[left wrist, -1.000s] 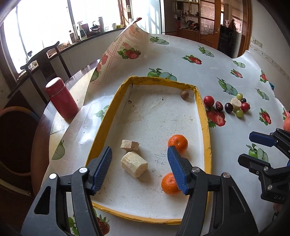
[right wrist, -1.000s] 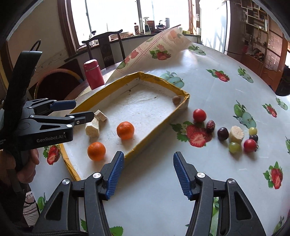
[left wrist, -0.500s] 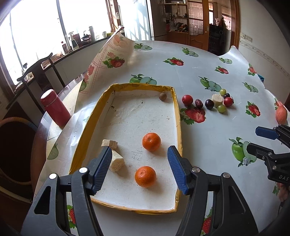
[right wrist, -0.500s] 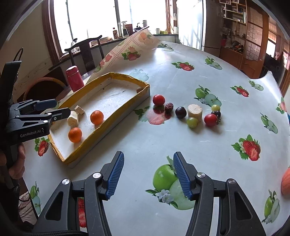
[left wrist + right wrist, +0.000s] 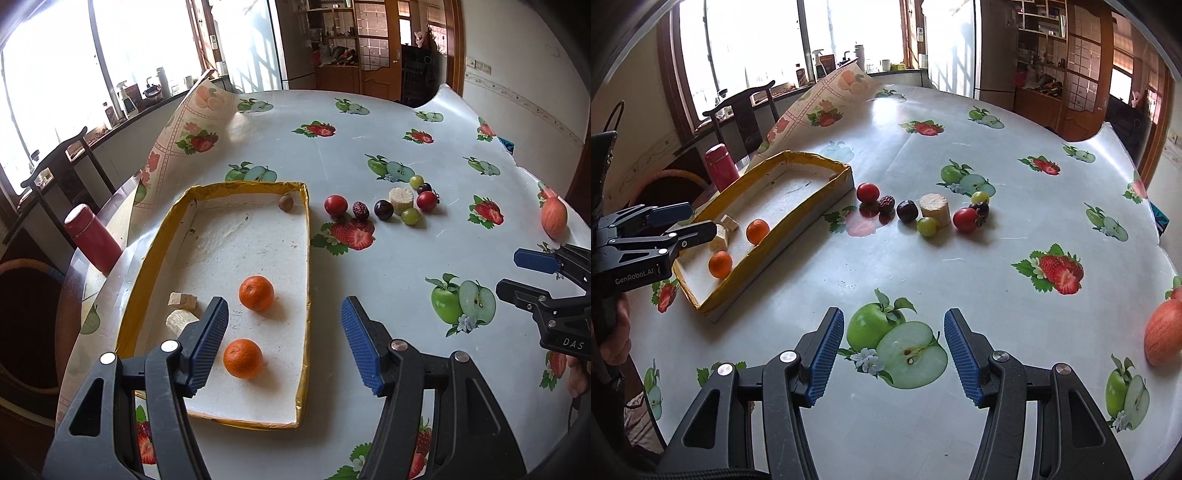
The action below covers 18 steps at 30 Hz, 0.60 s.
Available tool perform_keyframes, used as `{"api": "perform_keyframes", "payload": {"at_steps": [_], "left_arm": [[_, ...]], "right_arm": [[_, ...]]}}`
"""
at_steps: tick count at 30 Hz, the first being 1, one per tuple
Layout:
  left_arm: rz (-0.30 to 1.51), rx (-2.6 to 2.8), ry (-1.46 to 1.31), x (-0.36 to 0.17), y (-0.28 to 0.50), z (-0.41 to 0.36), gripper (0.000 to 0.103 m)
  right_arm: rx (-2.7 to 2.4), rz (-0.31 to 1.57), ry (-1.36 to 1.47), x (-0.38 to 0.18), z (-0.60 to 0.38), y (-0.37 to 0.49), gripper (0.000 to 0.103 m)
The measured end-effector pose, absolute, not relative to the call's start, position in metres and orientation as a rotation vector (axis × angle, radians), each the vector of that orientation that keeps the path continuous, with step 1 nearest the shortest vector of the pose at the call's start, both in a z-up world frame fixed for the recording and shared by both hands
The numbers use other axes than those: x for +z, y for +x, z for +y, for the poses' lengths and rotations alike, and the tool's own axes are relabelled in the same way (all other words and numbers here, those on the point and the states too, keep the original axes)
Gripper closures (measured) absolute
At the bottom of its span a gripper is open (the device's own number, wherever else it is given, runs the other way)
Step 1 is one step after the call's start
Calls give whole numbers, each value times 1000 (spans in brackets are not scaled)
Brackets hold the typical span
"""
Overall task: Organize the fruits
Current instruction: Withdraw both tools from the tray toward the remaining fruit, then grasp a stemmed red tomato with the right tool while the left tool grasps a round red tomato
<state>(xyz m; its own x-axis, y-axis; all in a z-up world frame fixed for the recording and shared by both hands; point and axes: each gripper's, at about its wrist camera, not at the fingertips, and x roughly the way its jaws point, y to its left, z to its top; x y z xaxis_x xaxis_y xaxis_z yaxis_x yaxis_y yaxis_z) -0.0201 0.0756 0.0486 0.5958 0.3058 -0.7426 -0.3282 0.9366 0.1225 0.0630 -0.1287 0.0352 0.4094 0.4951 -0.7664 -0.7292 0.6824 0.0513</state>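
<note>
Fingers (image 5: 827, 354) spread, empty; apple (image 5: 1163, 338) near right.

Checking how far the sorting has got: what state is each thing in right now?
left tongs: open, empty
right tongs: open, empty
tray: holds two mandarins, banana pieces, a brown nut-like fruit
small fruit cluster: on tablecloth, outside tray
apple: on tablecloth, apart
red flask: upright, capped
</note>
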Motion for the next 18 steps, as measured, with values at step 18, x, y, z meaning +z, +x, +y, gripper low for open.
{"api": "perform_keyframes", "payload": {"at_steps": [18], "left_arm": [[874, 270, -18, 45, -1, 41, 32]], "right_arm": [[748, 841, -268, 36, -161, 68, 45]]}}
